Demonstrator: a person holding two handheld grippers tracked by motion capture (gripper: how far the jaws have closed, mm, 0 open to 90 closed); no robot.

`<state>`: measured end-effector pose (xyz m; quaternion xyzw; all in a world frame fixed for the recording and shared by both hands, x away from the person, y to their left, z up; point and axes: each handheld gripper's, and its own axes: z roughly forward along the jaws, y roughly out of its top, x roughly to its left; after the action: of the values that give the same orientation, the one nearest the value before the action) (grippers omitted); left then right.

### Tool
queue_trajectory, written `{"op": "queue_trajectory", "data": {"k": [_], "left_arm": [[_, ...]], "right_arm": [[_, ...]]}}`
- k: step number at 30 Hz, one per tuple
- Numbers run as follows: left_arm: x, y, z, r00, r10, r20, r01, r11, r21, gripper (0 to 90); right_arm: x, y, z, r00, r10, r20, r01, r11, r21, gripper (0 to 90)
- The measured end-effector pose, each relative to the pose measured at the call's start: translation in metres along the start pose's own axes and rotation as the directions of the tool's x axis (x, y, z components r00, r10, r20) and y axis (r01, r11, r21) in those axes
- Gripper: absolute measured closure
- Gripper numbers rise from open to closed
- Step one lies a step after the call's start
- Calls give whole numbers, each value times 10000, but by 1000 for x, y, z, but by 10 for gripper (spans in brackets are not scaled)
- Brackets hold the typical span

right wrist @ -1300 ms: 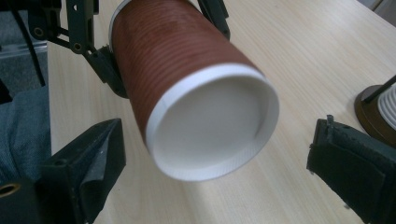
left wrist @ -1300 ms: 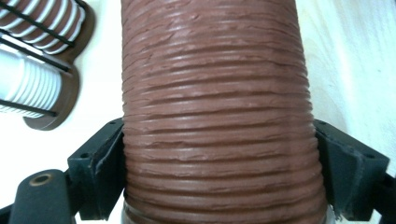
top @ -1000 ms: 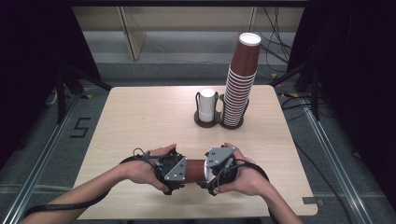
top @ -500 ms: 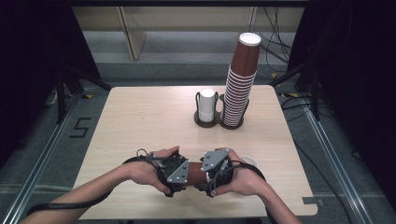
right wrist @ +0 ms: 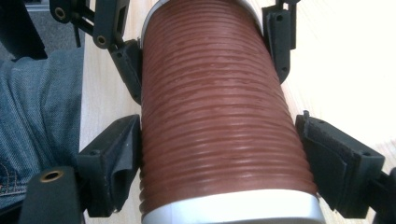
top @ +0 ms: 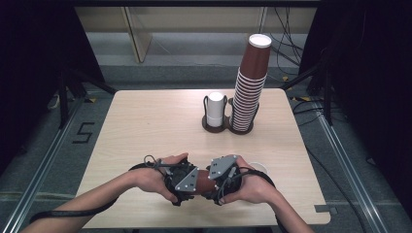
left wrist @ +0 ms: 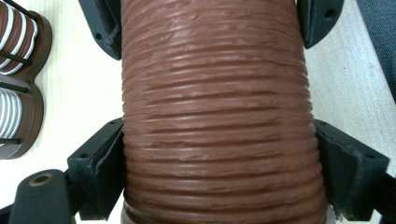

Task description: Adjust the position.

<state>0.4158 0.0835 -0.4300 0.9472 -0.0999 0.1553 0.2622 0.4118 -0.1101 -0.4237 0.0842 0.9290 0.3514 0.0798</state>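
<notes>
A brown ribbed paper cup (top: 203, 180) lies level between my two grippers just above the table's front edge. In the left gripper view the cup (left wrist: 215, 102) has my left gripper (left wrist: 219, 163) shut on it, both pads pressed to its sides. The right gripper (right wrist: 219, 154) has just been closing its jaws on the same cup (right wrist: 210, 93), near its white rim, and its pads now touch it. From above, the left gripper (top: 187, 182) and the right gripper (top: 219, 177) face each other, each held in a hand.
A dark two-slot holder (top: 228, 127) stands at the back right of the table. It carries a short white stack (top: 215, 109) and a tall stack of brown cups (top: 250, 82). Something round and white (top: 257, 167) lies by the right hand. Jeans (right wrist: 42, 116) show below the table edge.
The right gripper has drawn in on the brown cup. Both hands stay at the same spot near the front edge.
</notes>
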Motion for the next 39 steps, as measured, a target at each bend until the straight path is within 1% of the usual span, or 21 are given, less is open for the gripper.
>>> {"op": "queue_trajectory", "data": {"k": [4, 15, 16, 18, 19, 21, 22, 23, 25, 26, 27, 28, 29, 31, 32, 33, 34, 36, 37, 38, 39], "left_arm": [[0, 0, 0, 10000, -3, 6, 3, 10000, 12, 142], [-2, -3, 3, 9997, -215, 80, 215, 9998, -46, 97], [-2, -3, 3, 9996, -249, 96, 249, 9997, -55, 67], [-3, -4, 3, 9997, -248, 69, 249, 9997, -68, 17], [-3, -5, 3, 9995, -313, 34, 314, 9994, -111, 0], [-2, -6, 2, 9990, -434, -104, 432, 9990, -141, 0], [-3, -8, 1, 9987, -504, -99, 501, 9985, -205, 0], [-3, -9, 1, 9985, -551, -61, 549, 9981, -271, 0], [-2, -11, 0, 9978, -661, -111, 657, 9972, -354, 0], [-2, -12, -1, 9973, -722, -144, 715, 9965, -440, 0], [-2, -12, -1, 9969, -776, -146, 768, 9957, -509, 0], [0, -13, -3, 9960, -887, -66, 881, 9940, -647, 0], [0, -14, -3, 9953, -948, -173, 933, 9930, -730, 0], [2, -16, -6, 9947, -1023, -140, 1006, 9908, -909, 0], [2, -17, -7, 9934, -1113, -263, 1080, 9887, -1041, 0], [3, -19, -8, 9934, -1111, -284, 1074, 9883, -1085, 0], [3, -21, -9, 9923, -1196, -312, 1152, 9864, -1172, 0], [6, -24, -11, 9919, -1206, -387, 1148, 9851, -1280, 0], [6, -25, -11, 9892, -1400, -433, 1326, 9808, -1430, 0], [8, -27, -13, 9901, -1320, -471, 1244, 9825, -1389, 0], [8, -28, -13, 9870, -1550, -434, 1467, 9770, -1547, 0]], "right_arm": [[-1, 1, 1, 9989, -465, 55, 466, 9989, -108, 209], [-3, -1, 2, 9961, -877, -28, 876, 9959, -212, 226], [0, -2, 3, 9988, -490, -77, 489, 9987, -155, 226], [-1, -2, 3, 9975, -703, 20, 703, 9971, -288, 226], [0, -2, 2, 9986, -519, 43, 520, 9982, -309, 226], [-3, -3, 1, 9961, -876, 96, 879, 9949, -487, 227], [0, -4, 0, 9988, -485, 75, 488, 9979, -432, 226], [-2, -5, 0, 9976, -680, 95, 684, 9962, -540, 227], [0, -7, -1, 9988, -479, 64, 482, 9976, -496, 227], [0, -7, -1, 9990, -443, 94, 448, 9976, -526, 227], [-2, -8, -1, 9973, -726, 124, 732, 9952, -647, 227], [0, -8, -2, 9990, -424, 166, 434, 9971, -633, 227], [-3, -9, -2, 9962, -814, 304, 836, 9931, -818, 227], [-1, -11, -3, 9980, -579, 244, 598, 9946, -850, 227], [-2, -11, -4, 9969, -699, 362, 730, 9929, -937, 227], [-1, -13, -5, 9986, -403, 340, 434, 9944, -968, 227], [-2, -14, -6, 9971, -629, 433, 673, 9916, -1106, 226], [-2, -16, -8, 9984, -402, 403, 454, 9895, -1374, 226], [-2, -18, -9, 9985, -237, 495, 311, 9875, -1548, 226], [-4, -19, -10, 9970, -501, 587, 595, 9835, -1710, 226], [-4, -21, -12, 9967, -291, 764, 430, 9814, -1871, 226]]}}
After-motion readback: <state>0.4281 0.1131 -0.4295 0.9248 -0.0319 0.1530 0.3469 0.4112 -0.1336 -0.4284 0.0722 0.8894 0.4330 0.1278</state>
